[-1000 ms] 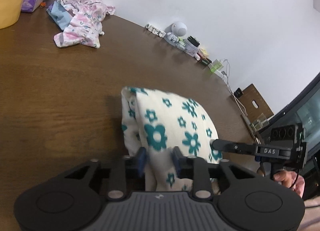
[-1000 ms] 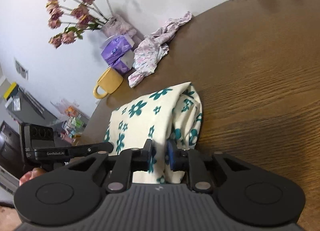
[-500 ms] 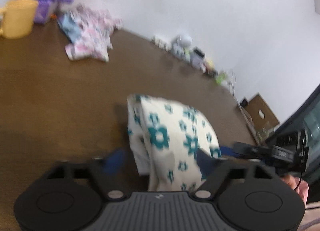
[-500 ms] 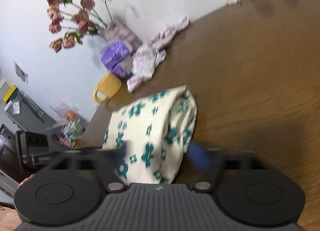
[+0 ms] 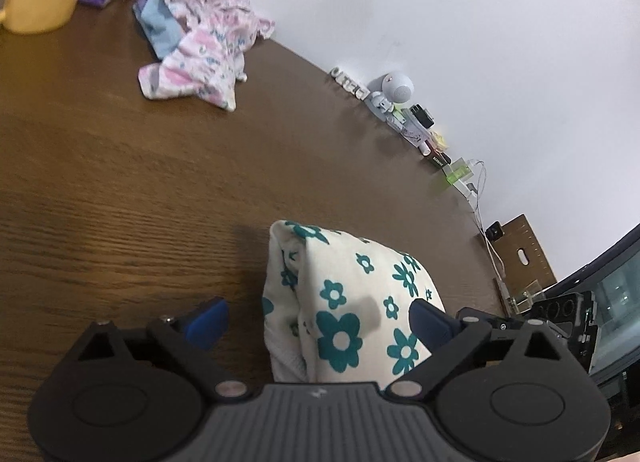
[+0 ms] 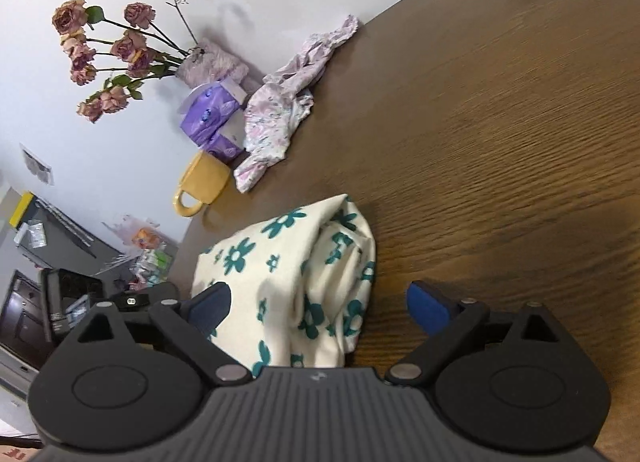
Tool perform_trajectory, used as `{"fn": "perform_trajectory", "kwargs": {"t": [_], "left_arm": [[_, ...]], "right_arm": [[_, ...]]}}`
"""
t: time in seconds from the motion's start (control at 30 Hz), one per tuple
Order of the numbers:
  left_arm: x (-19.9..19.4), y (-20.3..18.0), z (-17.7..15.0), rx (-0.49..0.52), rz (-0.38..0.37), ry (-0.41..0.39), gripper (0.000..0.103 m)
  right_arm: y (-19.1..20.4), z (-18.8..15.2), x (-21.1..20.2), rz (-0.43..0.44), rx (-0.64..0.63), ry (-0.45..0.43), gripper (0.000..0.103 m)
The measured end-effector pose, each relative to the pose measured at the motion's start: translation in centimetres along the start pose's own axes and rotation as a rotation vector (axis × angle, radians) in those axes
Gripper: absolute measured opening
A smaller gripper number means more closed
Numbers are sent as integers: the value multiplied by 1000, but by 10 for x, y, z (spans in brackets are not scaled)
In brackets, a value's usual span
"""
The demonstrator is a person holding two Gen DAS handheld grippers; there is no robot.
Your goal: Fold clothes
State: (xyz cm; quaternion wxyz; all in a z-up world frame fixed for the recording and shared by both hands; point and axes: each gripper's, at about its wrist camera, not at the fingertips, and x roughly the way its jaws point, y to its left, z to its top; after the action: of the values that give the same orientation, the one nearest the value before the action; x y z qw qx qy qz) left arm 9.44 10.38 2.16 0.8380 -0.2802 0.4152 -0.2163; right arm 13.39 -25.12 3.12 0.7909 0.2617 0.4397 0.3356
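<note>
The folded flowered cloth [image 5: 352, 302] lies at twelve o'clock between both spread-wide, empty grippers, left gripper [image 5: 320, 322] and right gripper [image 6: 320, 306], whose jaws have just been opening.

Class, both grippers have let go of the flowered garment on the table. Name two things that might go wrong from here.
1. The flowered garment sits puffy, its side layers loose, so the fold may spring open.
2. It lies between the open jaws of the left gripper and right gripper; pulling back could snag and drag it.
</note>
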Motion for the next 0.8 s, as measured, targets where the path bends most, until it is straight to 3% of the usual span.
{"fn": "perform_trajectory", "kwargs": {"t": [0.37, 0.5, 0.57, 0.7, 0.8], "left_arm": [[19, 13, -4, -93, -150, 17, 95], [22, 12, -5, -83, -148, 10, 91], [24, 13, -4, -85, -146, 13, 85], [28, 20, -1, -108, -134, 30, 58], [31, 25, 2, -120, -152, 45, 56]], "right_arm": [[0, -2, 13, 80, 4, 9, 96], [1, -4, 16, 87, 3, 18, 79], [-2, -3, 15, 83, 15, 14, 73], [-7, -3, 15, 76, 32, 8, 62], [-9, -4, 16, 75, 35, 8, 54]]}}
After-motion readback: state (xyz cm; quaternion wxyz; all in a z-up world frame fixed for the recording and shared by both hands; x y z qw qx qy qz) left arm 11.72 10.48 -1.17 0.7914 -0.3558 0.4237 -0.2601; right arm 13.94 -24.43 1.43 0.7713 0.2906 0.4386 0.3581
